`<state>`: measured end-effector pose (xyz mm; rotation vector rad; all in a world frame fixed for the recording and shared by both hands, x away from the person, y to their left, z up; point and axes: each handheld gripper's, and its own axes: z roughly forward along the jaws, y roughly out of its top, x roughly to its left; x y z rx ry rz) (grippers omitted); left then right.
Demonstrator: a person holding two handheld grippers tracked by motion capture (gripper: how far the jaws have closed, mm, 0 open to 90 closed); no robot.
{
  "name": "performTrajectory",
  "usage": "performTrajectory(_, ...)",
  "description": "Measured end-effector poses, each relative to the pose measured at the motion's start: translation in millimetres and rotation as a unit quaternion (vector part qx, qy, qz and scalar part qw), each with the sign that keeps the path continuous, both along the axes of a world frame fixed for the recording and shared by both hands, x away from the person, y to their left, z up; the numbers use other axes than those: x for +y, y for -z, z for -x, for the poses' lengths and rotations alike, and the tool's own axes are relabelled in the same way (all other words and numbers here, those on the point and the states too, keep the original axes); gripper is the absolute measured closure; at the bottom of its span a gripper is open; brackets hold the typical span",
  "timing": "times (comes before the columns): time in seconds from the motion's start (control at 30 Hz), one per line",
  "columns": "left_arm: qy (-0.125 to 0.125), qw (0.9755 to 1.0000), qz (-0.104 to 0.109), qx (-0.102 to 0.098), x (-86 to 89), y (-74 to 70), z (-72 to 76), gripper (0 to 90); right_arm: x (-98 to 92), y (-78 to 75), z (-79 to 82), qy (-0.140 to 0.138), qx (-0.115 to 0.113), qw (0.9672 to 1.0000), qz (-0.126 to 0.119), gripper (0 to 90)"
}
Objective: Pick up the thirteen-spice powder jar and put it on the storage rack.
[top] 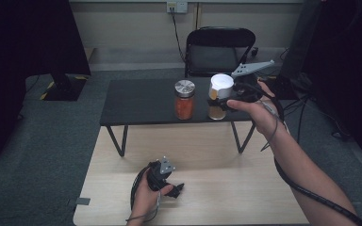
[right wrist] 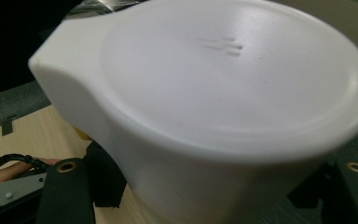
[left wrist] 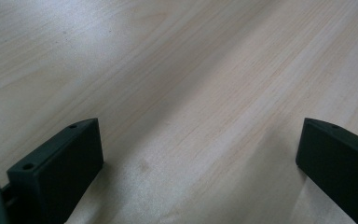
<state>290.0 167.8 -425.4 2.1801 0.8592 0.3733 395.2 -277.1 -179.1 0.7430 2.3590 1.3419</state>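
White-lidded jar [top: 219, 96], clamped in my right gripper [top: 224, 101]: keep upright, set down at 3 o'clock of red jar [top: 185, 100]; left gripper [left wrist: 196, 163] open, empty

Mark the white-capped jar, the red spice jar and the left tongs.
white-capped jar [top: 221, 86]: high view, on its white cap.
red spice jar [top: 185, 107]: high view, on its red-filled body.
left tongs [top: 178, 189]: high view, between the tips.
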Motion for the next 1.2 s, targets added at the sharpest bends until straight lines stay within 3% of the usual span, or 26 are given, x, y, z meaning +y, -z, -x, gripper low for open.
performTrajectory(0.53, 0.000, 1.0000, 0.000, 0.000, 0.0, -0.1, 0.0, 0.0, 2.5, 5.5, -10.9, 0.010, 0.000, 0.9999, -0.008, 30.4)
performTrajectory(1.2, 0.000, 1.0000, 0.000, 0.000, -0.1, 0.0, 0.1, 0.0, 1.3, 8.2, -3.3, 0.013, -0.014, 0.9998, 0.002, 22.9)
